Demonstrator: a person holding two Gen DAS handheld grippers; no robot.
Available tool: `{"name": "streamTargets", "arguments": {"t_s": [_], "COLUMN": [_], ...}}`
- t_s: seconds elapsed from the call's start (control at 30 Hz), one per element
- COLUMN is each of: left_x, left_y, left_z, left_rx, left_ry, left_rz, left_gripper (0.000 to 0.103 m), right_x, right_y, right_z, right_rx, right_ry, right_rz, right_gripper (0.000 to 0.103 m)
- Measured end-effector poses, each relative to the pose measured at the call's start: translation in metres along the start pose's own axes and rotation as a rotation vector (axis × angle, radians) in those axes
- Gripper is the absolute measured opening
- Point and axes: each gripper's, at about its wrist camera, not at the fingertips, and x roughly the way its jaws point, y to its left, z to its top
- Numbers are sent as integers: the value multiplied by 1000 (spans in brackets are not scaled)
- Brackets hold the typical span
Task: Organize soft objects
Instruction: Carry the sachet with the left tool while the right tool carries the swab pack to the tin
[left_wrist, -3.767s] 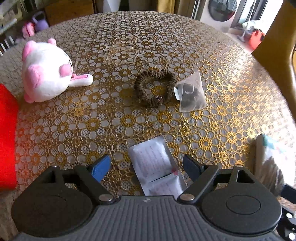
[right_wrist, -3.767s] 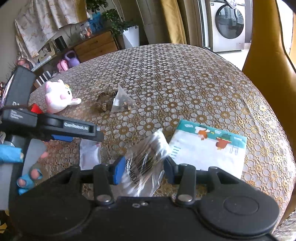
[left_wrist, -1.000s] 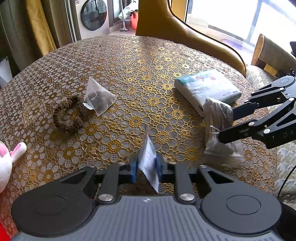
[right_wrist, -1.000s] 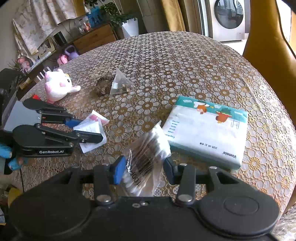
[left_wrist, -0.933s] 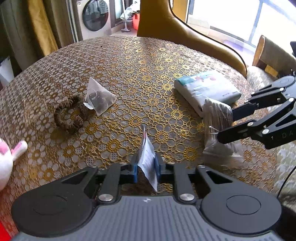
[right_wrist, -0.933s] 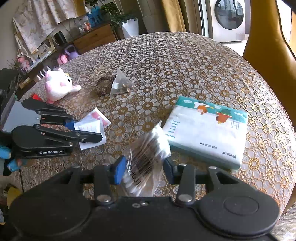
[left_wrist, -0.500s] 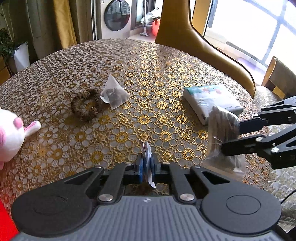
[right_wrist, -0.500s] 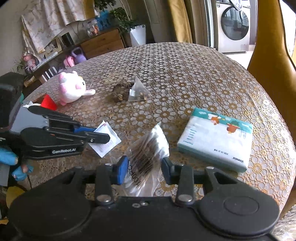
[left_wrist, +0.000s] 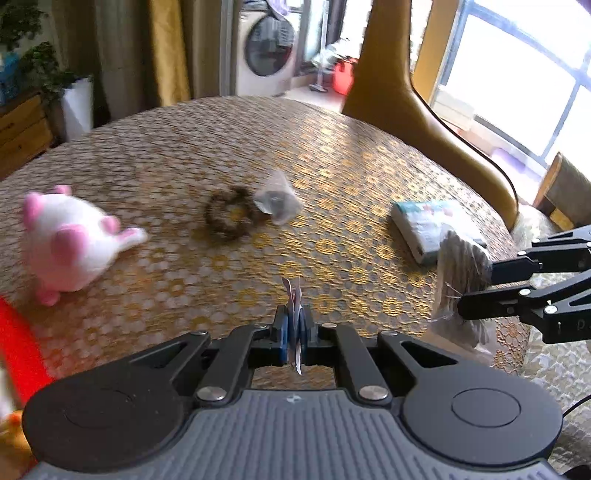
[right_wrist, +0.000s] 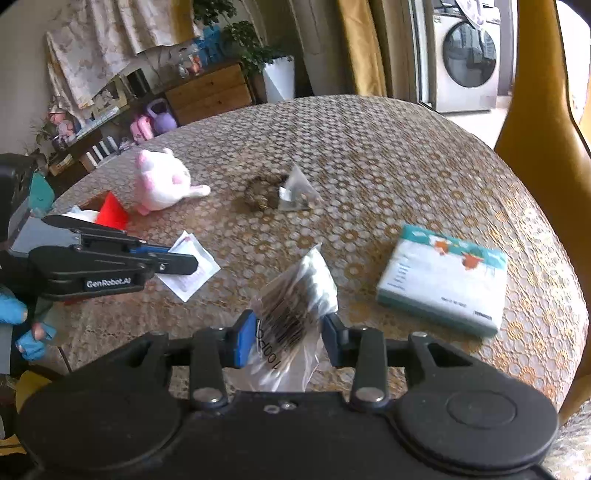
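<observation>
Left hand-held gripper (left_wrist: 293, 332) pinches flat paper sachet (left_wrist: 294, 317); right hand-held gripper (right_wrist: 284, 338) clamps crinkly plastic bag (right_wrist: 295, 310).

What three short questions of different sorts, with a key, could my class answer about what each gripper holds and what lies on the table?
1. True or false: the left gripper is shut on a small white sachet.
2. What does the right gripper hold? A) the plush toy B) a clear plastic bag with a barcode C) the tissue pack
3. What touches the brown hair scrunchie on the table?

Key
1. True.
2. B: the clear plastic bag. The pink and white plush toy and the tissue pack lie on the table.
3. The translucent pyramid sachet.
</observation>
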Motion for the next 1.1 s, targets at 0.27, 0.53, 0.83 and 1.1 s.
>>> {"name": "streamTargets", "arguments": {"t_s": [0.27, 0.53, 0.83, 1.1], "left_x": [-68, -130, -180, -201], "left_y": [40, 83, 140, 183], "left_z": [-3, -14, -36, -52], "left_rx": [-83, -150, -216, -246], "left_ry": [-57, -110, -144, -142], "left_rz": [64, 137, 244, 334], "left_gripper": [6, 6, 6, 6], "right_x": [-12, -13, 1, 25], "right_y": [50, 118, 198, 254], "right_z": [19, 41, 62, 77], "right_rx": [-86, -191, -295, -360], "right_ry": [-24, -51, -77, -64], "right_rz": [57, 118, 191, 223], "right_gripper": [38, 38, 38, 38]}}
